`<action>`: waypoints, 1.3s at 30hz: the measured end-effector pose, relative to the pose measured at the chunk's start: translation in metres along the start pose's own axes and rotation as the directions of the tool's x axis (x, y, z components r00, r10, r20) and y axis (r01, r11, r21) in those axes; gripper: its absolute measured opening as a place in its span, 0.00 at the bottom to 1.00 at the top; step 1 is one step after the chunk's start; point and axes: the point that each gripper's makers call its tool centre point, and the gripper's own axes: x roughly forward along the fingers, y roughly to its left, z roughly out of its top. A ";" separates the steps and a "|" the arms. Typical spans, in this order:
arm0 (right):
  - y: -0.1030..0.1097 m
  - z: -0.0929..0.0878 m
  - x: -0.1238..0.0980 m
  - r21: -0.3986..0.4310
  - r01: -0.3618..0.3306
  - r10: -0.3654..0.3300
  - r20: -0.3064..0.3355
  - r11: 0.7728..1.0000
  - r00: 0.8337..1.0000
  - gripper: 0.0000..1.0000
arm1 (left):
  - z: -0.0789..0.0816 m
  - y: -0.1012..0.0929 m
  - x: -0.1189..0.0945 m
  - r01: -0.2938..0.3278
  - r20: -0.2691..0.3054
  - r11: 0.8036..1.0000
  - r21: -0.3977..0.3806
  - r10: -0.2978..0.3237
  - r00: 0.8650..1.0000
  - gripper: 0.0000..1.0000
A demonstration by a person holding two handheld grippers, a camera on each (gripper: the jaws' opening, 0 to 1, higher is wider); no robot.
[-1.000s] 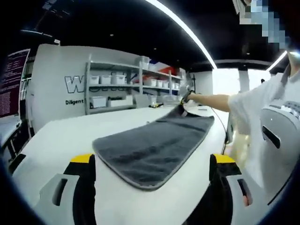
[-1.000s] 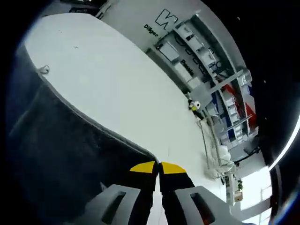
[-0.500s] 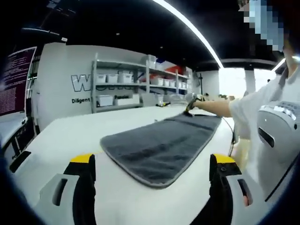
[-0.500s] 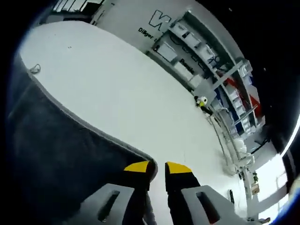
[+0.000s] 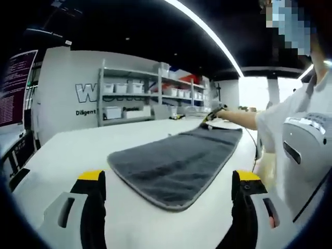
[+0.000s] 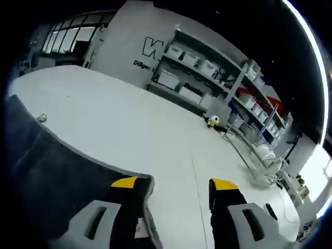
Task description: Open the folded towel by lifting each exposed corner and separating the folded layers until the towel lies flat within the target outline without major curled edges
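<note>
In the left gripper view, the left gripper (image 5: 168,179) sits low over the near edge of the white table (image 5: 67,150) with its yellow-tipped jaws wide apart and nothing between them. Just beyond them the grey towel (image 5: 176,158) lies spread flat on the table, its rounded near corner between the two jaws and its length running away toward the far right corner of the table. At that far end the right gripper (image 5: 208,116) shows small, at the end of a person's outstretched arm (image 5: 244,118), over the towel's far corner.

In the right gripper view, the right gripper (image 6: 174,184) has its jaws apart, gripping nothing; its left jaw is right at the towel's corner (image 6: 148,181). The towel (image 6: 46,166) runs along the lower left. Further off, white shelves with bins (image 6: 207,78) stand against the wall.
</note>
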 end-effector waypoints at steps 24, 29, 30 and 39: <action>0.124 -0.013 -0.233 0.243 -0.333 0.214 0.411 0.911 0.886 1.00 | -0.009 -0.015 -0.005 0.068 -0.004 0.998 0.007 -0.068 0.998 0.99; 0.146 -0.029 -0.273 0.248 -0.290 0.168 0.417 0.925 0.893 1.00 | -0.010 -0.017 -0.013 0.063 0.000 0.998 0.002 -0.063 0.998 0.99; 0.151 -0.032 -0.280 0.247 -0.279 0.159 0.416 0.928 0.896 1.00 | -0.011 -0.017 -0.014 0.060 0.000 0.998 0.002 -0.060 0.998 0.99; 0.203 -0.074 -0.310 0.240 -0.254 0.165 0.337 0.937 0.927 1.00 | -0.018 -0.012 -0.021 0.031 -0.011 1.000 0.006 -0.031 0.999 0.99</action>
